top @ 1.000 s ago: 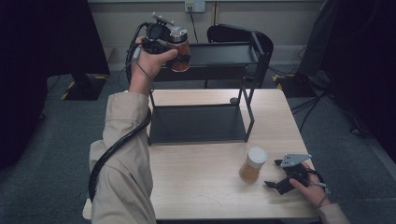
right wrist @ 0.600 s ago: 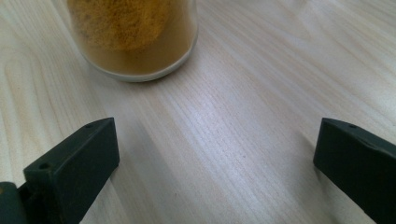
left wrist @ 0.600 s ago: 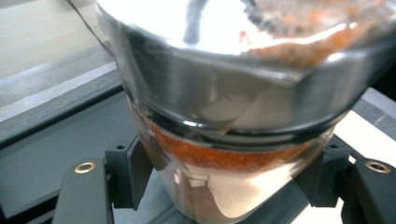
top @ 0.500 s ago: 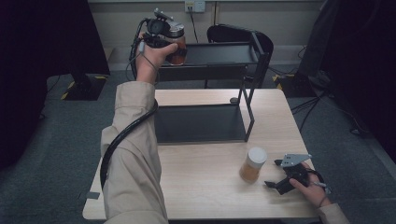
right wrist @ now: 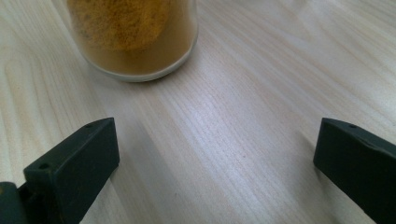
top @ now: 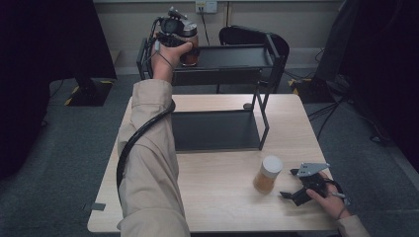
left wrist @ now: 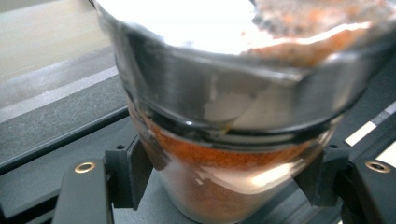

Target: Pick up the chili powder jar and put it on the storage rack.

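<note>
**Red spice jar held at the top shelf of the rack**

Red spice jar (top: 189,45) sits clamped between the jaws of the left gripper (top: 174,34), raised at the near left end of the black rack's (top: 267,74) upper shelf. In the left gripper view the two black pads press on the glass below the metal lid (left wrist: 224,93), one on each side, with the dark shelf surface beneath. Whether the jar's base already touches the shelf is hard to say; that view is blurred and the high view too distant to settle it.

The right gripper (top: 302,190) rests on the wooden table (top: 217,197), jaws wide apart and holding nothing, with the yellow spice jar (top: 267,174) standing upright just beyond its tips.

The risk lies mostly in the release. The grip sits low on smooth glass, with the heavy lid above it, so the jar could tip if let go while tilted or above the shelf. It is also close to the shelf's front edge, and a nudge from the pads on opening might push it off. On the table, a careless approach by the open jaws could knock the yellow jar over.
</note>
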Demonstrator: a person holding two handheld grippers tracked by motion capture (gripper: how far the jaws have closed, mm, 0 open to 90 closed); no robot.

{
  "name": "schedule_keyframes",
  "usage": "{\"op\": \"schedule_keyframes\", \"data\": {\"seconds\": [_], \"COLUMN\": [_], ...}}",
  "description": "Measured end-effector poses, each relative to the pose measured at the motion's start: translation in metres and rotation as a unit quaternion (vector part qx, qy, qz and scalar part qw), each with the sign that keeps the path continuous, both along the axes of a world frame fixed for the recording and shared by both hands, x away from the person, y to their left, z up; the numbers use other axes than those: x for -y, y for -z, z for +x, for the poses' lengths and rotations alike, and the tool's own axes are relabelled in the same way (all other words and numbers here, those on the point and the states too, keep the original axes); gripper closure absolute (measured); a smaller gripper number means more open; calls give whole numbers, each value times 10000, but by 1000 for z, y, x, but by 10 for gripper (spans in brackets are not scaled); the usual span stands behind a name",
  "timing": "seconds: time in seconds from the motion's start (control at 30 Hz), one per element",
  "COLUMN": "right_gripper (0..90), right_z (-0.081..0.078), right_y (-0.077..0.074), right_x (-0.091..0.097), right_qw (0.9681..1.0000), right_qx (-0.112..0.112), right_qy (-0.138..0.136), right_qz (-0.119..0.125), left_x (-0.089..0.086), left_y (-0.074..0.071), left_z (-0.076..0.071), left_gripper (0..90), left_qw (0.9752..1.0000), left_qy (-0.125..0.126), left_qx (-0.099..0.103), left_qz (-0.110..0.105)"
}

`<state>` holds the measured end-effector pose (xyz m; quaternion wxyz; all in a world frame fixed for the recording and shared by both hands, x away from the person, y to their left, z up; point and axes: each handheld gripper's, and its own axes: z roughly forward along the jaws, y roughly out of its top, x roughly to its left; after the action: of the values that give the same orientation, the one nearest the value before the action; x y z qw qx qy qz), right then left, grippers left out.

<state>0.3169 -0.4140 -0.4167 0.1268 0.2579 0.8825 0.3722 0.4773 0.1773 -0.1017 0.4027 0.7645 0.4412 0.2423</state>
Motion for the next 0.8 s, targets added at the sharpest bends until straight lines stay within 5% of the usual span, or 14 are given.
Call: {"op": "schedule_keyframes", "data": {"seconds": [0.6, 0.7, 0.8], "right_gripper": [0, 0, 0], "right_z": [0, 0, 0], "right_y": [0, 0, 0], "right_x": [0, 0, 0], "right_qw": [10000, 10000, 10000], "right_qx": [1, 0, 1], "right_qy": [0, 0, 0], "right_qz": [-1, -1, -1], "left_x": [-3, -5, -3], "left_y": [7, 8, 5], "left_z": [-1, -4, -7], "left_gripper": [299, 160, 107], "left_qw": [9999, 9989, 9993], "left_qy": [-65, -236, -211], "left_qx": [11, -21, -45], "left_qz": [-114, -412, -291]}}
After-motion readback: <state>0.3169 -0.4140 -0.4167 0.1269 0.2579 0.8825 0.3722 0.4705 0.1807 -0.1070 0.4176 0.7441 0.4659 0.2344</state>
